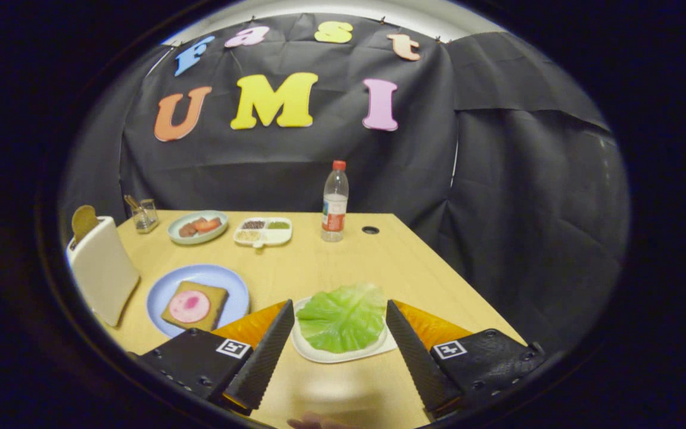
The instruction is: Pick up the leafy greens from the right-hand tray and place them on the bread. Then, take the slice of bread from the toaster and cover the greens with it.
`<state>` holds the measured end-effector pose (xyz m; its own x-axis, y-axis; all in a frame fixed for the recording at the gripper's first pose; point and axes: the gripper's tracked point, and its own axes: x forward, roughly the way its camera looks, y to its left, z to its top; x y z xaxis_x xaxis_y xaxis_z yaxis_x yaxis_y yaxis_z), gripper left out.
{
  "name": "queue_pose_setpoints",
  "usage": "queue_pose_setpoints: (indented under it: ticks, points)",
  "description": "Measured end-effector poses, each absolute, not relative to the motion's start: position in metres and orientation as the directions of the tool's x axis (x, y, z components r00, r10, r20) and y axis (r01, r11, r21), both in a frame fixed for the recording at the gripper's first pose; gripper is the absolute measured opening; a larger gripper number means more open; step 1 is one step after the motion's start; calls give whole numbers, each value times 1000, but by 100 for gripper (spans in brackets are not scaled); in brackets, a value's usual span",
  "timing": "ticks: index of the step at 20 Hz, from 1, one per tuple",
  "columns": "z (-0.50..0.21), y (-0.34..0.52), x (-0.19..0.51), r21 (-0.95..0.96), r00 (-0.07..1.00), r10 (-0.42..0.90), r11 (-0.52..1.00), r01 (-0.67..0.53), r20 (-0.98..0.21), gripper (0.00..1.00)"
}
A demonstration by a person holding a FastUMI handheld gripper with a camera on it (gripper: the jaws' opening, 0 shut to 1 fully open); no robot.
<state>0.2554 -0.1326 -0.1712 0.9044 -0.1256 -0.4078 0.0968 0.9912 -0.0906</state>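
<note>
Gripper view: the first step, reaching for the leafy greens [343,317], was in hand.

The jaws of the gripper [339,319] were seen spread wide, empty, with the greens on their tray [319,353] lying between them; a descent and a closing pinch were judged needed next. The bread [194,305] was seen on a blue plate [230,280], the toaster [102,268] beyond it on the surface [343,262].

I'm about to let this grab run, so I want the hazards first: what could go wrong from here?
1. The lettuce leaf lies flat in a shallow white tray; the open tongs, straddling it, may pinch the tray's rim or drag it along.
2. The limp leaf could slip or fold on the way to the bread on the blue plate.
3. The toaster stands close beside that plate and may get bumped.
</note>
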Motion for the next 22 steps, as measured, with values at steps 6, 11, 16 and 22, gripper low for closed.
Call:
queue_pose_setpoints:
  ticks: [6,11,16,22]
  points:
    - [-228,-149,282,-41,810,-90,996,82,-579,95]
    - [-249,-155,287,-54,759,-87,996,69,-645,95]
    - [-262,-145,285,18,724,-14,999,36,-690,77]
    - [-266,-143,290,68,729,5,996,57,-685,40]
